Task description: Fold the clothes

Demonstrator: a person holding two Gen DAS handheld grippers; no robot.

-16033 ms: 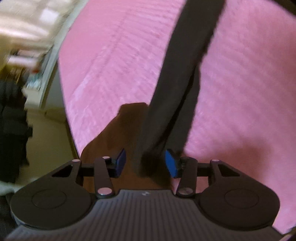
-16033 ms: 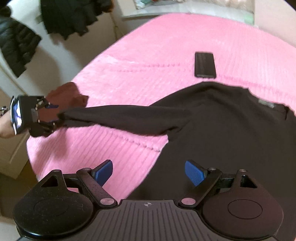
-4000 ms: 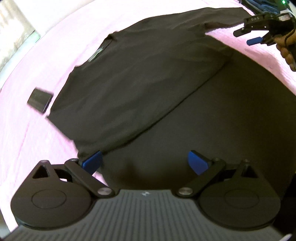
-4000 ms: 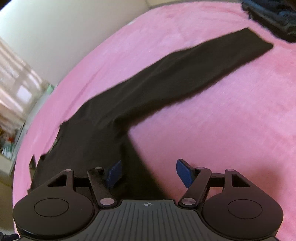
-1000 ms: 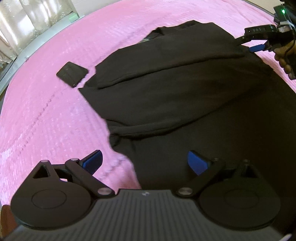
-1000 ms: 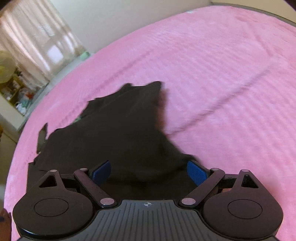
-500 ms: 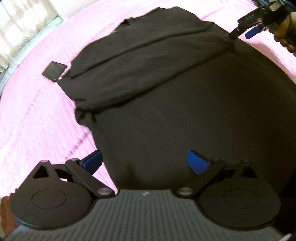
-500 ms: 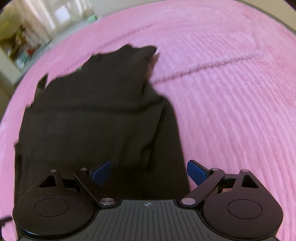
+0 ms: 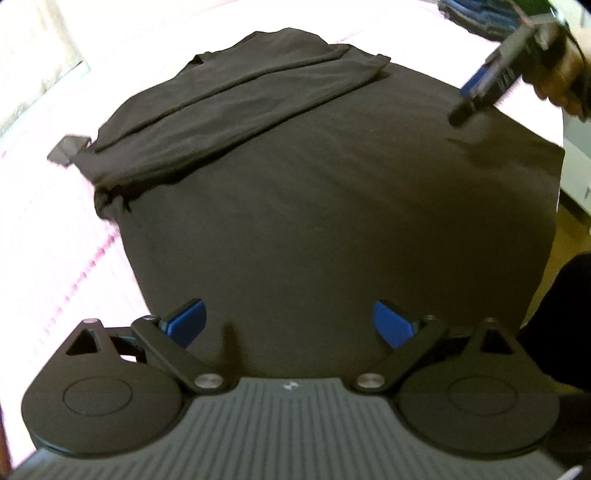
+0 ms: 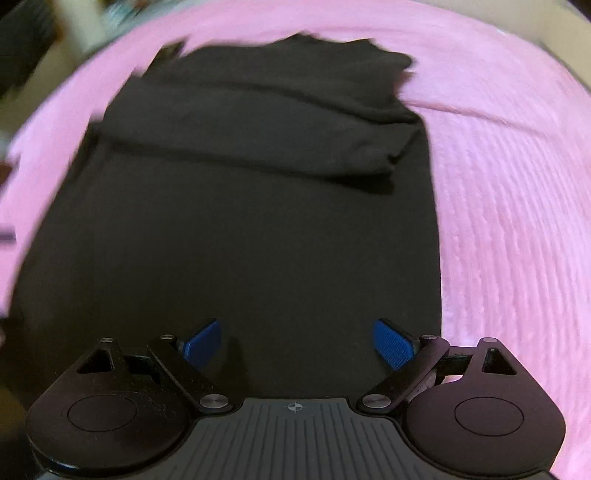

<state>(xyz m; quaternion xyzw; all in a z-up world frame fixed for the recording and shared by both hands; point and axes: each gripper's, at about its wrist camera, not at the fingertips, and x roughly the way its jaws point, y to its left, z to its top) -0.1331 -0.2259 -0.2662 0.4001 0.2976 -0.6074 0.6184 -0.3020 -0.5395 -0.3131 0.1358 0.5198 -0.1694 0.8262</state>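
Both tongs, left (image 9: 288,325) and right (image 10: 297,343), gape empty above the black sweater (image 9: 332,192), sleeves folded across, on the pink bed (image 10: 517,221).

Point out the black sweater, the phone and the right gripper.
black sweater (image 9: 332,206), left wrist view, on its flat body.
phone (image 9: 68,147), left wrist view, on its visible corner beside the sweater.
right gripper (image 10: 297,343), right wrist view, midway between its open fingertips.

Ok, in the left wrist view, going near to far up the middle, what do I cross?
Left tool, open → flat body of the black sweater → folded-in sleeves → collar edge → pink bedspread.
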